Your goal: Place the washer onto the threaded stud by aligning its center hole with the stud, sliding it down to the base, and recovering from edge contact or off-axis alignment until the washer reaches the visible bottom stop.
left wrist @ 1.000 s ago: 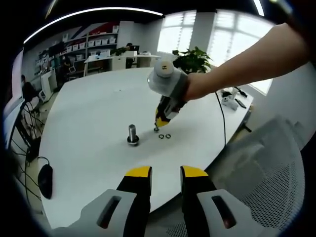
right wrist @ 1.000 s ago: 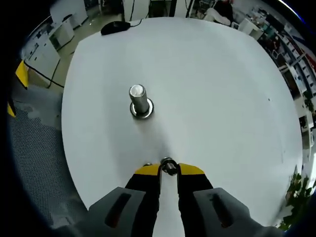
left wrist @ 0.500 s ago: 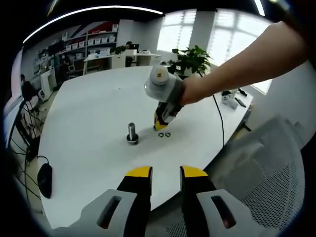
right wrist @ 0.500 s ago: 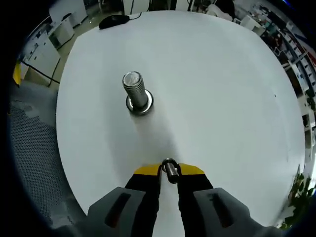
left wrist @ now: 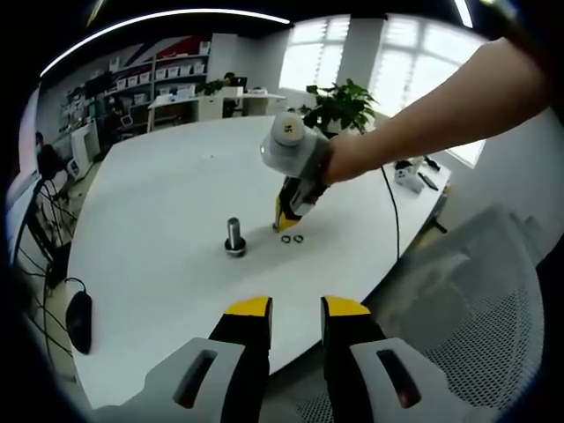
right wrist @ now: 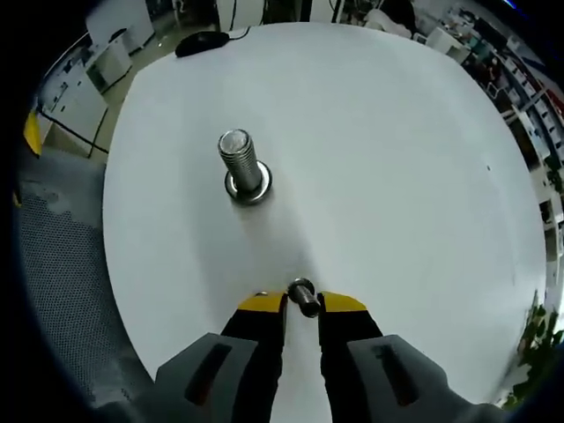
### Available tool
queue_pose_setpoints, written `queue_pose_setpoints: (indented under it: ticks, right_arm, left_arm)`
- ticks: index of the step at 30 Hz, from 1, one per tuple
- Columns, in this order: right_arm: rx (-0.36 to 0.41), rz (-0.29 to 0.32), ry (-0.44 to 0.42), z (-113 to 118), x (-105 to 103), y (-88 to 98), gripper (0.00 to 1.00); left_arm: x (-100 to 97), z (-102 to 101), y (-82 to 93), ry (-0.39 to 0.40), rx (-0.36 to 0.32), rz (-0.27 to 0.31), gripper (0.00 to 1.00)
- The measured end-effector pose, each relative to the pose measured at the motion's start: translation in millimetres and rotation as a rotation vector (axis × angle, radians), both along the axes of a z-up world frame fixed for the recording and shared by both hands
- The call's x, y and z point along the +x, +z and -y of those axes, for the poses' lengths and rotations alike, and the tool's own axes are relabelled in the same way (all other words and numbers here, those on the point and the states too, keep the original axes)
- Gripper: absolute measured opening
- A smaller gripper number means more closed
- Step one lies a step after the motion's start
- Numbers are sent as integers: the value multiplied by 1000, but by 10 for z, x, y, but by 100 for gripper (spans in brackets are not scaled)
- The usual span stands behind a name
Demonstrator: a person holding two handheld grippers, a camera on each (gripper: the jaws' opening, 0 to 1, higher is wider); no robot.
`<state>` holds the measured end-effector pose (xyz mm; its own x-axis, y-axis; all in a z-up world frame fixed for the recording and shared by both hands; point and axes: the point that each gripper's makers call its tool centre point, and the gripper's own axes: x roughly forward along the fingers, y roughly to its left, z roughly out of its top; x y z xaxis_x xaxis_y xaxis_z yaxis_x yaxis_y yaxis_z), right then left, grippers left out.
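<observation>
Right gripper view: my right gripper [right wrist: 302, 304] is clamped on the washer [right wrist: 302, 296], the threaded stud [right wrist: 241, 166] ahead and left, so I'd level its hole over the tip before lowering.

Bare desk [right wrist: 370, 159] is lying open around the threaded stud [right wrist: 240, 167]; two spare washers [left wrist: 293, 239] are sitting near it beside the right tongs [left wrist: 286, 214].
</observation>
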<state>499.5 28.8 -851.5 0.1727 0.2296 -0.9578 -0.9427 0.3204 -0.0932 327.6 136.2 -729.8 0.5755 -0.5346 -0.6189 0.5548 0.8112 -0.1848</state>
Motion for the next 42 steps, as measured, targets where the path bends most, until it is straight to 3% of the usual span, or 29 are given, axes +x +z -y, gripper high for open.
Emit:
queue_pose_setpoints:
  ticks: [11,20,25,42]
  right_arm:
    - [0,9,-23,136,-90,101,17]
    - [-10,-29,-10,123,-273,-4,18]
    - [-58,-60,28,155,-384,-132,18]
    - [-52,-111,-14,203,-377,-174,18]
  left_arm:
    - [-4,12,17,-7,0,7,20]
    - [-11,6,17,-6,3,11,20]
    - [0,-3,25,-2,1,16,20]
    - [9,-4,25,-1,5,15,20]
